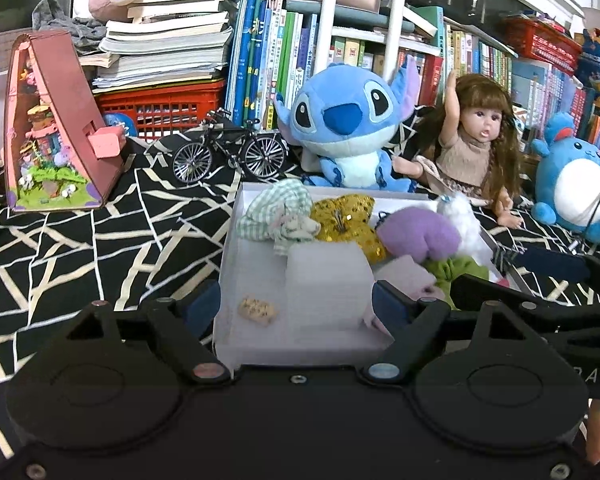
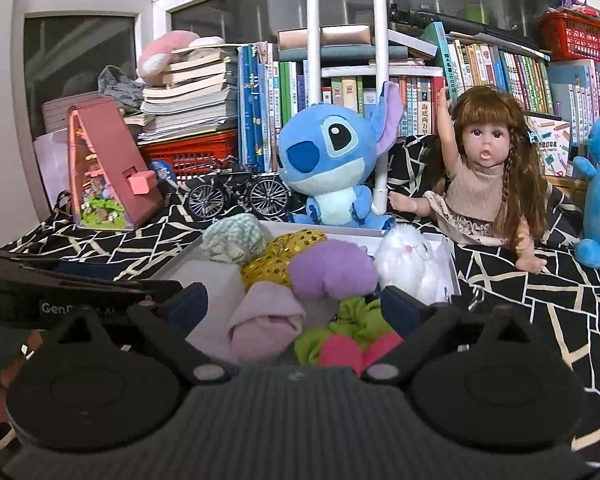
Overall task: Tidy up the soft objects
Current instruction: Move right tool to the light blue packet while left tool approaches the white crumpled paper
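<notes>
A shallow white box (image 1: 300, 354) on the black patterned cloth holds several soft things: a green checked cloth (image 1: 276, 208), a gold sequin piece (image 1: 348, 216), a purple plush heart (image 1: 416, 232), a white fluffy toy (image 1: 460, 216), a pale foam block (image 1: 324, 284) and a small beige bit (image 1: 258, 311). My left gripper (image 1: 296, 306) stands open at the box's near end, its pads either side of the foam block. My right gripper (image 2: 294, 306) is open over a rolled pink sock (image 2: 264, 320), a green scrunchie (image 2: 352, 320) and a hot-pink piece (image 2: 340, 350), gripping none.
Behind the box sit a blue Stitch plush (image 1: 340, 128), a long-haired doll (image 1: 472, 140), a toy bicycle (image 1: 228, 152) and a pink triangular dollhouse (image 1: 56, 128). Another blue plush (image 1: 576, 184) is at the right. Books, a red crate (image 1: 164, 108) and white posts (image 2: 312, 40) line the back.
</notes>
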`<action>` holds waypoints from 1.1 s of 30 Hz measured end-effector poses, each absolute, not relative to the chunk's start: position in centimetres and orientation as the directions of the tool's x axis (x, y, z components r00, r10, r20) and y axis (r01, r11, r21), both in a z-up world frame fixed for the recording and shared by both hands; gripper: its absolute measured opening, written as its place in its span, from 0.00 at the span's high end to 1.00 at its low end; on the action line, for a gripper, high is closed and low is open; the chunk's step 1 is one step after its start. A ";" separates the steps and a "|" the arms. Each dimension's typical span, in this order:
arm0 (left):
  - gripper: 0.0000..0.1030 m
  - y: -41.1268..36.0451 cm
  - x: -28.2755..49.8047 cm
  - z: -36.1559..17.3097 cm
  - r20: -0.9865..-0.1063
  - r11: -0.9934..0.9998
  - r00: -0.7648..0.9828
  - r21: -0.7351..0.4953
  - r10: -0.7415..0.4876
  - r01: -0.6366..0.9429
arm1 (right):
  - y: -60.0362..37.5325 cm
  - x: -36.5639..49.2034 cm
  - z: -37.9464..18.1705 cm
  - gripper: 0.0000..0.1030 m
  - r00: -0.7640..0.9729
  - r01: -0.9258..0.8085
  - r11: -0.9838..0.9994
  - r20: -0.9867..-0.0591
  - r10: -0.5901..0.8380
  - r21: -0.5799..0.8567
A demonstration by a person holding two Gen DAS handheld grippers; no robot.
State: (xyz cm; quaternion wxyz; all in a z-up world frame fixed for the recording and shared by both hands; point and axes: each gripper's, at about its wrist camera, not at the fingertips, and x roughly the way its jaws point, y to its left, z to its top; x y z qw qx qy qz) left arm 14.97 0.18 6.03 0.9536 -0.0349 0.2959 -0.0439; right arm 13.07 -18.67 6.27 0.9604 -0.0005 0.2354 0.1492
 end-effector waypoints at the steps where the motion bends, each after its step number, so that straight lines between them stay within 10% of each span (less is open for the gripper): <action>1: 0.20 0.2 14.5 6.0 -0.563 0.993 0.819 -0.093 -0.107 0.066 | -18.7 12.7 6.2 0.05 0.844 -0.290 0.954 -0.453 0.289 0.069; 33: 0.27 0.6 8.9 1.5 -0.642 0.978 0.738 -0.156 -0.208 0.139 | -17.4 6.6 0.9 0.04 0.759 -0.407 0.913 -0.569 0.317 -0.034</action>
